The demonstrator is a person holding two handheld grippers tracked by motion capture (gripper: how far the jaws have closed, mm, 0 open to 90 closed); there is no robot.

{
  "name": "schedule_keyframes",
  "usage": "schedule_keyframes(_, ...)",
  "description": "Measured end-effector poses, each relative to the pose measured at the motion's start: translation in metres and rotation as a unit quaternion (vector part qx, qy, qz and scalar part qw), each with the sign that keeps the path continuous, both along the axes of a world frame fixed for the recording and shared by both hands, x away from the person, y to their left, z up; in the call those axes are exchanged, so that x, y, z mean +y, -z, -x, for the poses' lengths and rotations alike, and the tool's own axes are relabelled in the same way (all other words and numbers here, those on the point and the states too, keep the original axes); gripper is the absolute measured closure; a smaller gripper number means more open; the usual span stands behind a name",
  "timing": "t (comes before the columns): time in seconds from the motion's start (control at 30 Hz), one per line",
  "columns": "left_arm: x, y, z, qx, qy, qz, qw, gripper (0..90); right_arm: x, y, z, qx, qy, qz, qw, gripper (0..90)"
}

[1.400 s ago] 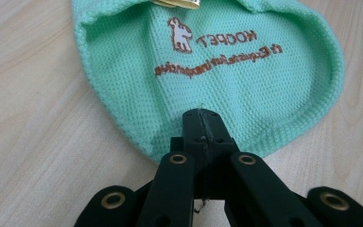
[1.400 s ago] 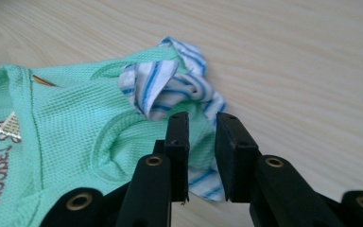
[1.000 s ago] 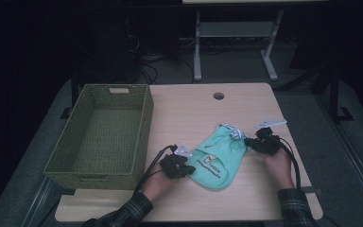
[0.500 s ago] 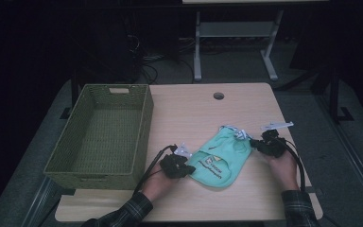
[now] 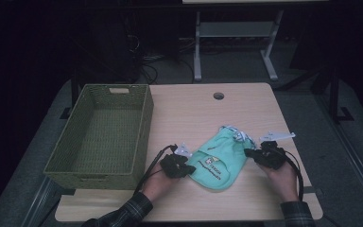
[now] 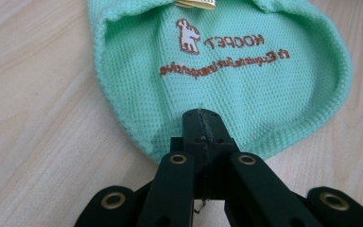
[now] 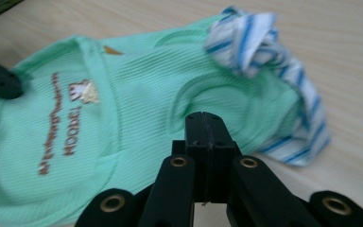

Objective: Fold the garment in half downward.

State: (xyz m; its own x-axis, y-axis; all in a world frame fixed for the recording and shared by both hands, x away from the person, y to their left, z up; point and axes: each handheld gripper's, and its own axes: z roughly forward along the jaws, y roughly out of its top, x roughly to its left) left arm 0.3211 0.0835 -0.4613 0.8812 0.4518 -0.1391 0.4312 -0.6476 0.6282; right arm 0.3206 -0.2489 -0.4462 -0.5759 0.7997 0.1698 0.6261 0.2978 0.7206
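Left gripper (image 6: 202,124) fingers are pressed together on the near-left hem of the mint green pet shirt (image 5: 220,158); a thread of fabric shows in the seam between them, so the pinch looks thin. Right gripper (image 7: 207,124) fingers are also closed, nipping the shirt's right edge just near the blue-striped collar (image 7: 260,45). In the high view the left gripper (image 5: 189,166) and right gripper (image 5: 248,153) sit at opposite ends of the shirt, which lies flat on the wooden surface (image 5: 194,113), right of the green wicker basket (image 5: 144,113).

Step in hand, judged: spreading or lifting the shirt by two edges, likely toward the basket. To do it well: keep both pinches firm, pull apart evenly so the cloth goes taut without slipping out of the shallow left grip, lift both ends together, and keep the collar from folding under. Basket is empty, so clearance over its right rim is the main thing to watch.
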Motion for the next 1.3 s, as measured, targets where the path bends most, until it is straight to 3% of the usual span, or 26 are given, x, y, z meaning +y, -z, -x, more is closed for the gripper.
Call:
schedule_keyframes(0.23, -0.002, -0.009, -0.002, -0.006, -0.006, 0.013, 0.9999, 89.6, 0.017, 0.007, 0.017, 0.006, -0.025, 0.002, 0.9997, 89.7)
schedule_keyframes(0.47, -0.007, -0.022, -0.023, -0.027, -0.016, 0.020, 0.9993, 89.6, 0.031, 0.016, 0.023, 0.026, -0.046, 0.013, 0.9985, 89.8)
schedule_keyframes(0.57, -0.012, -0.023, -0.036, -0.032, -0.025, 0.023, 0.9989, 89.6, 0.034, 0.018, 0.023, 0.024, -0.052, 0.022, 0.9981, 89.8)
schedule_keyframes(0.8, -0.034, -0.019, -0.070, -0.038, -0.022, 0.019, 0.9989, 89.6, 0.036, 0.021, 0.022, 0.029, -0.056, 0.033, 0.9975, 89.8)
schedule_keyframes(0.93, -0.045, -0.012, -0.081, -0.038, -0.014, 0.010, 0.9991, 89.6, 0.035, 0.021, 0.022, 0.031, -0.056, 0.032, 0.9975, 89.8)
schedule_keyframes(1.17, -0.055, 0.002, -0.085, -0.032, -0.011, -0.004, 0.9994, 89.6, 0.036, 0.021, 0.022, 0.027, -0.055, 0.033, 0.9976, 89.8)
schedule_keyframes(1.3, -0.055, 0.001, -0.083, -0.033, -0.010, -0.009, 0.9994, 89.6, 0.035, 0.022, 0.022, 0.027, -0.057, 0.033, 0.9975, 89.8)
